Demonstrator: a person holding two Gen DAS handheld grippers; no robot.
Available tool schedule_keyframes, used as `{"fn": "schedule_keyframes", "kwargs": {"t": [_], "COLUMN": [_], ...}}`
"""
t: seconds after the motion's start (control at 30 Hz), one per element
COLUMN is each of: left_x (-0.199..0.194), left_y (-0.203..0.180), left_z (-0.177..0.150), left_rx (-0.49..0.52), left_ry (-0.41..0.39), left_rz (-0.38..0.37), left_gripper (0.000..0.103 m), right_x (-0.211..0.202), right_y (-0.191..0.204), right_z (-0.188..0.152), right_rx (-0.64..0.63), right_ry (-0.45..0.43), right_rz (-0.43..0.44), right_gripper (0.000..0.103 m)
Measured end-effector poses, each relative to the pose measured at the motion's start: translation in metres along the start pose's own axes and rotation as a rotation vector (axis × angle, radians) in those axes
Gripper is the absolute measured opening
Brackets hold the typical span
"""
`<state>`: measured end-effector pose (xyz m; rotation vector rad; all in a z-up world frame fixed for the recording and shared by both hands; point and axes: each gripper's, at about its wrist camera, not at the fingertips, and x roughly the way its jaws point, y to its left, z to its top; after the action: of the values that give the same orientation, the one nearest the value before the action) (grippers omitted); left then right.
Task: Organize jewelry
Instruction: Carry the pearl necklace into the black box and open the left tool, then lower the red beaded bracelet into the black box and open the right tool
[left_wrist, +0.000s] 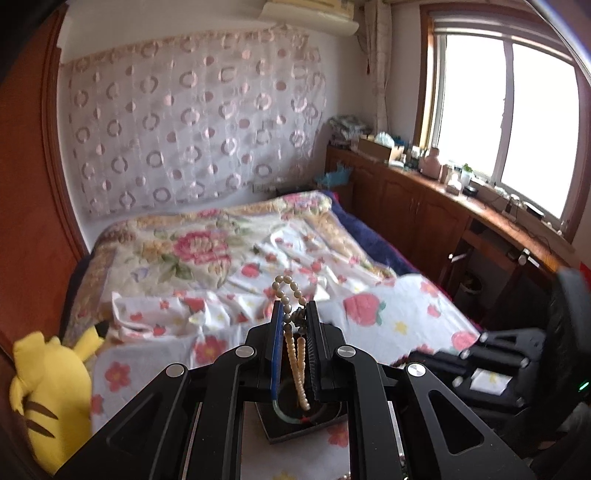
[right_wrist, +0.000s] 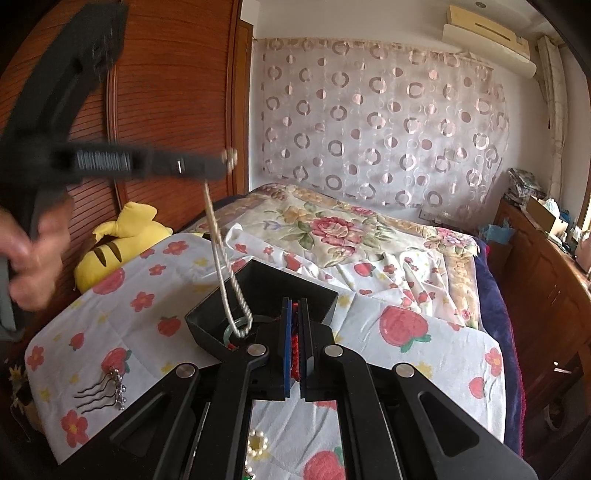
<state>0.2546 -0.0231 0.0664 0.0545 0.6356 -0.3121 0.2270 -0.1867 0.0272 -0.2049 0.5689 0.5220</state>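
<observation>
My left gripper (left_wrist: 295, 308) is shut on a cream pearl necklace (left_wrist: 298, 365). One loop sticks up past the fingertips and two strands hang down between the fingers. In the right wrist view the left gripper (right_wrist: 226, 162) is blurred at the upper left, and the necklace (right_wrist: 218, 240) dangles from it into a black tray (right_wrist: 295, 282). A pale green bangle (right_wrist: 234, 329) lies in that tray, with the necklace's lower end at it. My right gripper (right_wrist: 295, 304) is low at the tray's near edge, shut on a red beaded piece (right_wrist: 294, 349).
A strawberry-print cloth (right_wrist: 443, 350) covers the board under the tray. On it lie a wavy black hair comb with stones (right_wrist: 110, 387) and a pearl flower piece (right_wrist: 256, 445). A yellow plush toy (right_wrist: 122, 240) sits left. The floral bed (right_wrist: 332, 229) is behind, a wooden cabinet (left_wrist: 424, 206) right.
</observation>
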Motion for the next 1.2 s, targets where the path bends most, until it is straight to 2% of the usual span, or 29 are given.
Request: {"fn": "schedule_keyframes", "kwargs": {"t": [0.23, 0.4, 0.47, 0.63, 0.77, 0.83, 1.03, 1.2], "left_x": [0.036, 0.039, 0.035, 0.022, 0.009, 0.002, -0.014, -0.025], "left_y": [0.013, 0.020, 0.023, 0.033, 0.043, 0.047, 0.056, 0.062], "left_z": [-0.038, -0.049, -0.052, -0.062, -0.073, -0.080, -0.098, -0.113], "left_rx": [-0.048, -0.058, -0.065, -0.078, -0.083, -0.081, -0.067, -0.073], "left_ry": [0.080, 0.083, 0.075, 0.052, 0.028, 0.018, -0.016, -0.034], "left_rz": [-0.011, 0.001, 0.004, 0.024, 0.042, 0.059, 0.121, 0.128], "left_gripper": [0.011, 0.011, 0.015, 0.040, 0.056, 0.071, 0.091, 0.095], "right_x": [0.015, 0.027, 0.030, 0.048, 0.065, 0.074, 0.092, 0.097], "right_y": [0.000, 0.003, 0.003, 0.008, 0.010, 0.013, 0.018, 0.019], "right_z": [0.002, 0.006, 0.007, 0.012, 0.016, 0.016, 0.013, 0.011], "right_rx": [0.010, 0.003, 0.006, -0.009, -0.014, -0.016, -0.021, -0.019], "right_ry": [0.014, 0.025, 0.027, 0.045, 0.068, 0.082, 0.115, 0.122], "right_rz": [0.006, 0.001, 0.006, -0.002, -0.010, -0.015, -0.028, -0.038], "right_gripper": [0.004, 0.004, 0.004, 0.004, 0.004, 0.004, 0.004, 0.008]}}
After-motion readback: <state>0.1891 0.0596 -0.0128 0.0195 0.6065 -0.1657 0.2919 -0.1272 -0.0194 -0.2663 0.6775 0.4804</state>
